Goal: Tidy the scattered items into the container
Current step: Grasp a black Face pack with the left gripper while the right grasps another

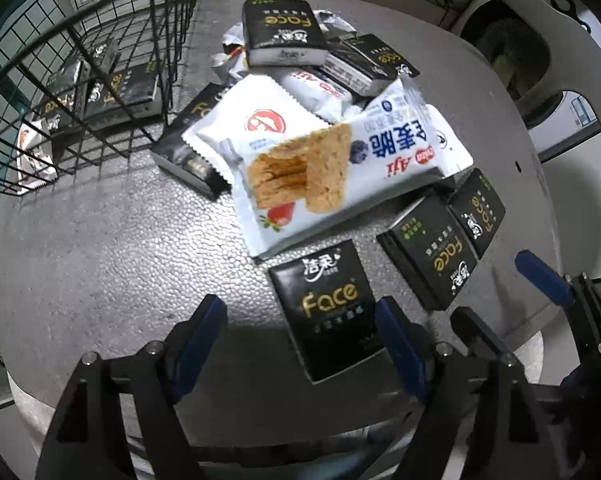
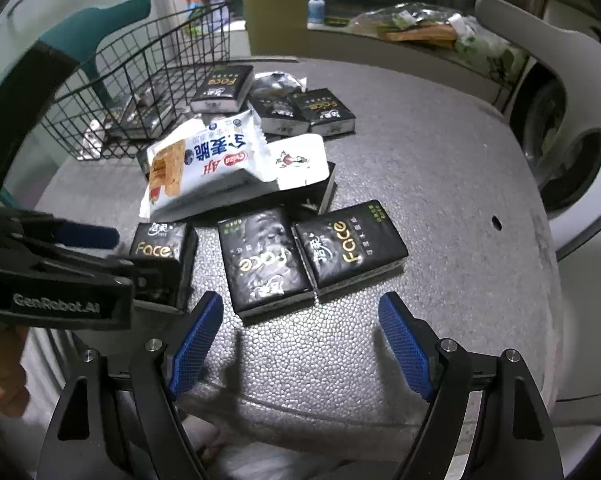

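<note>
Several black "Face" tissue packs and white snack packets lie scattered on a round grey table [image 1: 100,260]. My left gripper [image 1: 300,340] is open over one tissue pack [image 1: 328,308], which lies between the fingers, close to the right one and far from the left one. A big white biscuit packet [image 1: 340,168] lies just beyond it. My right gripper [image 2: 300,344] is open with only bare table between its pads; two tissue packs [image 2: 264,260] [image 2: 348,248] lie side by side just ahead of it. The black wire basket [image 1: 80,60] [image 2: 140,80] holds several tissue packs.
The basket stands at the table's far left edge, with a teal chair [image 2: 112,20] behind it. A white washing machine [image 2: 572,168] is on the right. A hand [image 2: 0,372] holds the left gripper [image 2: 124,258], and the right gripper [image 1: 508,304] is close beside it.
</note>
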The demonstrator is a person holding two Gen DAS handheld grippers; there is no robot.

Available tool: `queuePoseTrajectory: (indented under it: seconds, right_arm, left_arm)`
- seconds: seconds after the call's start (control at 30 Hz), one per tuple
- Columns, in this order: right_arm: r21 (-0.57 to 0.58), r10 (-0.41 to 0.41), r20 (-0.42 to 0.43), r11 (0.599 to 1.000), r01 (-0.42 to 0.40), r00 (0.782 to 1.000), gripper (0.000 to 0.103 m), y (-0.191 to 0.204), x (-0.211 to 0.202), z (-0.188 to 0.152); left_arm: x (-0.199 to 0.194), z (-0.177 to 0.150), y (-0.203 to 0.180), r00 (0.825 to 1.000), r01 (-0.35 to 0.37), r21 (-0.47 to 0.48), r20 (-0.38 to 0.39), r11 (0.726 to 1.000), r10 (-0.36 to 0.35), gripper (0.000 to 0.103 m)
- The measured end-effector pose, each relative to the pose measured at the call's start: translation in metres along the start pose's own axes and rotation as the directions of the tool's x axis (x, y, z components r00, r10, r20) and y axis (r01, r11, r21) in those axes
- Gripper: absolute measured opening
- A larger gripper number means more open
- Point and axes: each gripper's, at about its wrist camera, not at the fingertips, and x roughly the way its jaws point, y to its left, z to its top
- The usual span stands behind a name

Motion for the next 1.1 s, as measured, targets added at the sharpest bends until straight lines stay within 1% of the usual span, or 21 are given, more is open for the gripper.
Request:
queuePoseTrajectory:
  seconds: [0.07, 0.2, 0.27, 0.3, 0.33, 0.37, 0.4, 0.47, 0.57, 0.6, 0.63, 0.73, 0.77, 0.87, 0.93, 0.97, 1.0, 1.07, 1.1]
  right_arm:
    - [0.006, 0.005, 0.006, 1.000, -0.005, 1.000, 0.080, -0.001, -0.001, 0.001]
    - [-0.034, 0.001, 0.003, 0.999, -0.001, 1.000, 0.080, 0.004, 0.002, 0.002]
    - [-0.045, 0.007, 0.005, 0.999, -0.007, 1.000, 0.080, 0.007, 0.005, 0.003]
    - [-0.047, 0.010, 0.006, 0.999, -0.010, 1.000, 0.080, 0.009, 0.007, 0.005]
    - [-0.050, 0.012, 0.005, 0.999, -0.012, 1.000, 0.080, 0.010, 0.009, 0.006]
    - [-0.053, 0.014, 0.003, 0.998, -0.013, 1.000, 0.080, 0.012, 0.011, 0.007]
    - [-0.057, 0.013, 0.001, 0.998, -0.013, 1.000, 0.080, 0.014, 0.014, 0.008]
    - [-0.068, 0.012, -0.006, 0.998, -0.012, 1.000, 0.080, 0.020, 0.021, 0.011]
    - [-0.075, -0.029, 0.000, 0.997, 0.028, 1.000, 0.080, 0.024, 0.028, 0.016]
    - [-0.077, -0.038, 0.000, 0.996, 0.038, 0.999, 0.080, 0.026, 0.030, 0.018]
    - [-0.087, -0.053, 0.001, 0.995, 0.053, 0.999, 0.080, 0.029, 0.032, 0.020]
    - [-0.137, -0.121, -0.001, 0.983, 0.120, 0.993, 0.080, 0.039, 0.039, 0.021]
    - [-0.151, -0.139, 0.000, 0.979, 0.138, 0.990, 0.082, 0.042, 0.042, 0.022]
    - [-0.143, -0.150, 0.001, 0.979, 0.148, 0.989, 0.083, 0.041, 0.045, 0.025]
    - [-0.140, -0.161, 0.000, 0.977, 0.160, 0.987, 0.083, 0.041, 0.046, 0.028]
    - [-0.137, -0.164, -0.003, 0.977, 0.162, 0.986, 0.083, 0.042, 0.046, 0.028]
    - [-0.130, -0.134, -0.008, 0.983, 0.131, 0.991, 0.083, 0.045, 0.044, 0.028]
    - [-0.133, -0.051, -0.024, 0.990, 0.048, 0.998, 0.081, 0.052, 0.040, 0.024]
    - [-0.145, -0.044, -0.023, 0.989, 0.041, 0.999, 0.081, 0.056, 0.038, 0.022]
  left_arm:
    - [0.003, 0.001, 0.001, 1.000, 0.015, -0.018, 0.001, 1.000, -0.015, 0.082]
    - [0.005, 0.006, -0.008, 0.999, -0.031, 0.016, 0.012, 0.999, 0.031, 0.083]
    - [0.004, 0.006, -0.010, 0.998, -0.055, 0.053, 0.016, 0.997, 0.054, 0.074]
    - [0.002, 0.005, -0.009, 0.996, -0.085, 0.082, 0.017, 0.993, 0.084, 0.062]
    - [0.000, 0.004, -0.006, 0.996, -0.092, 0.091, 0.018, 0.992, 0.090, 0.055]
    - [-0.003, 0.003, 0.000, 0.997, -0.072, 0.093, 0.012, 0.993, 0.071, 0.052]
    - [-0.005, 0.003, 0.006, 0.998, -0.061, 0.089, 0.006, 0.994, 0.060, 0.052]
    - [-0.008, 0.001, 0.019, 0.998, -0.069, 0.084, -0.004, 0.994, 0.069, 0.052]
    - [-0.013, -0.002, 0.034, 0.997, -0.077, 0.089, -0.003, 0.993, 0.078, 0.052]
    - [-0.014, -0.003, 0.037, 0.996, -0.092, 0.094, -0.001, 0.991, 0.093, 0.053]
    - [-0.015, -0.004, 0.039, 0.995, -0.104, 0.092, 0.004, 0.990, 0.104, 0.053]
    - [-0.017, -0.006, 0.041, 0.994, -0.104, 0.098, 0.021, 0.990, 0.103, 0.054]
    - [-0.018, -0.006, 0.040, 0.994, -0.105, 0.096, 0.025, 0.990, 0.103, 0.054]
    - [-0.020, -0.007, 0.038, 0.993, -0.114, 0.103, 0.029, 0.988, 0.112, 0.054]
    - [-0.022, -0.009, 0.043, 0.994, -0.108, 0.106, 0.032, 0.988, 0.105, 0.058]
    - [-0.023, -0.011, 0.046, 0.994, -0.104, 0.107, 0.034, 0.989, 0.101, 0.059]
    - [-0.023, -0.012, 0.046, 0.995, -0.101, 0.109, 0.036, 0.989, 0.098, 0.061]
    - [-0.013, -0.016, 0.032, 0.994, -0.109, 0.109, 0.037, 0.988, 0.105, 0.061]
    - [-0.016, -0.020, 0.036, 0.994, -0.111, 0.105, 0.039, 0.988, 0.107, 0.061]
